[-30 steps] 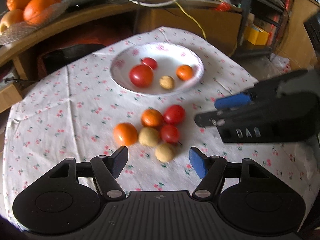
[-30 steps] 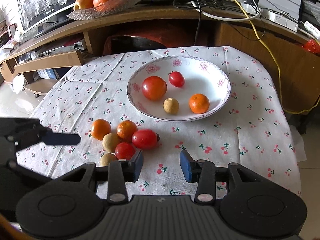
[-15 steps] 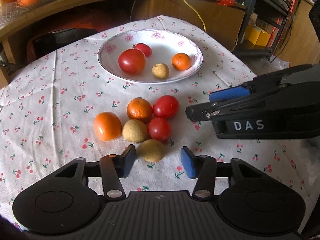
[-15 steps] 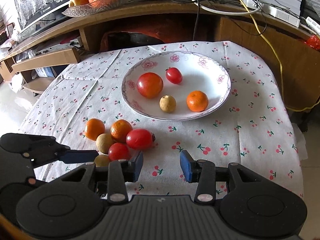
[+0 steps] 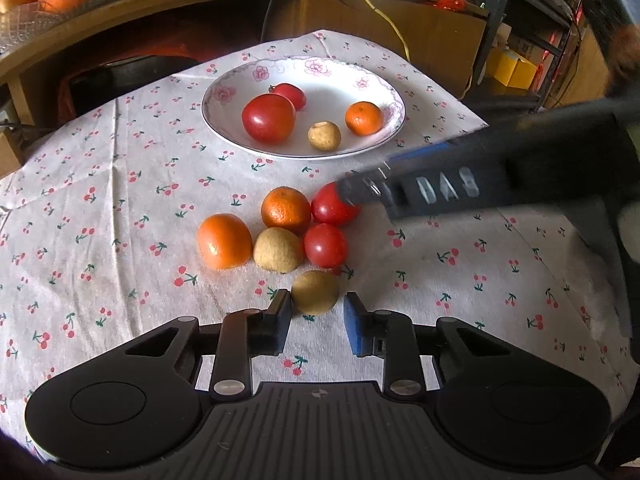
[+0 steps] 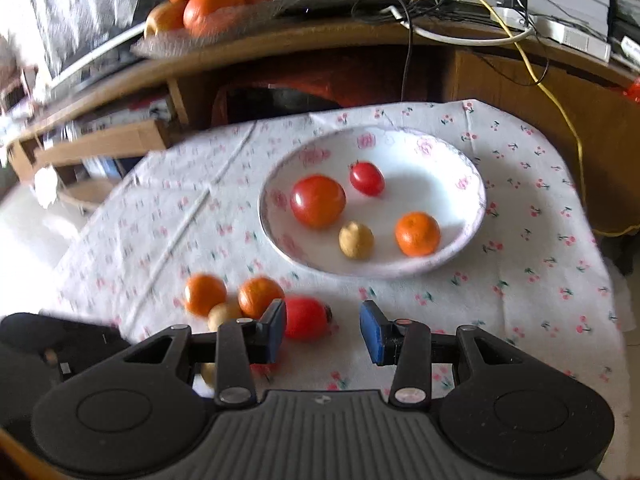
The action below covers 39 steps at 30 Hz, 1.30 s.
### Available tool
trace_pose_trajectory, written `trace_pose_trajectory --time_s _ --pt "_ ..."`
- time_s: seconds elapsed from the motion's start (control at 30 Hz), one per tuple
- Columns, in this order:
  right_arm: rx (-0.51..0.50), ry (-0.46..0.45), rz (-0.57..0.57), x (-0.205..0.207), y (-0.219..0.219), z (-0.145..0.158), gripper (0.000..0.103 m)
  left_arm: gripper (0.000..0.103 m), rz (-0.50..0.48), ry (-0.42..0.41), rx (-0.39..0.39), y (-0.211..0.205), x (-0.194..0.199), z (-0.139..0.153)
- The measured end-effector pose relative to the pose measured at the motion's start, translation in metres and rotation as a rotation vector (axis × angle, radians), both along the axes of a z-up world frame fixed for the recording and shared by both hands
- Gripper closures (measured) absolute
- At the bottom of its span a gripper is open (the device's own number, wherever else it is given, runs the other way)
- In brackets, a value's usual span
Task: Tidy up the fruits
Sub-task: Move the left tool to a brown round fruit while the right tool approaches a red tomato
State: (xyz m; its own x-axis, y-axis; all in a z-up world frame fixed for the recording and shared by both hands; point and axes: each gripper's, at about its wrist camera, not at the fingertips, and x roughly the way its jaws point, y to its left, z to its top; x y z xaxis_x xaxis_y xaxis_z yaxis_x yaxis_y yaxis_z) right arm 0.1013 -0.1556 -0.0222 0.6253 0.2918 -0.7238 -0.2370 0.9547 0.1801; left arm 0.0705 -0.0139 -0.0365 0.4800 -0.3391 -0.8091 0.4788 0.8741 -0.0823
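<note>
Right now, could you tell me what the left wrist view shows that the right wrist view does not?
Only the left wrist view shows all six loose fruits clearly, with the nearest tan fruit between the open left gripper. Only the right wrist view shows the open right gripper beside a red tomato and the full dish of oranges on the shelf. Both show the plate holding four fruits.

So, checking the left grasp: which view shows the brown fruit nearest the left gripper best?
Left wrist view: the brown fruit sits sharp and whole between the open left gripper fingers. In the right wrist view only a blurred sliver shows.
</note>
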Motion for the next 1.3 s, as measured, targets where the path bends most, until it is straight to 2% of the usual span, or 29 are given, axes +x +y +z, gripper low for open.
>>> trace_pose_trajectory --time_s 0.07,0.27,0.53,0.67,0.87,1.0,1.13,1.3 --pt "0.025 0.011 -0.002 0.007 0.003 -0.003 0.062 0.065 -0.003 0.002 -0.001 0.000 -0.001 0.000" --pt "-0.038 0.018 -0.002 0.009 0.011 -0.009 0.059 0.064 -0.012 0.012 0.000 0.001 0.000 0.000" --pt "-0.094 0.093 -0.024 -0.016 -0.010 -0.005 0.058 0.064 -0.019 0.026 -0.008 0.003 -0.003 0.002" --pt "-0.139 0.085 -0.040 -0.023 -0.019 0.000 0.057 0.059 -0.020 0.014 -0.005 0.002 -0.003 0.003" --pt "-0.032 0.031 -0.042 -0.019 -0.022 0.010 0.056 0.053 -0.020 -0.002 0.003 -0.004 0.002 0.000" --pt "0.009 0.050 -0.039 -0.009 -0.013 0.004 0.056 0.052 -0.029 -0.024 0.009 -0.010 0.004 -0.001" --pt "0.020 0.054 -0.050 -0.006 -0.015 0.004 0.056 0.053 -0.037 -0.055 0.033 -0.015 0.004 -0.004" --pt "-0.001 0.067 -0.013 -0.010 -0.015 0.001 0.056 0.067 -0.035 -0.053 0.048 -0.011 0.001 -0.002"
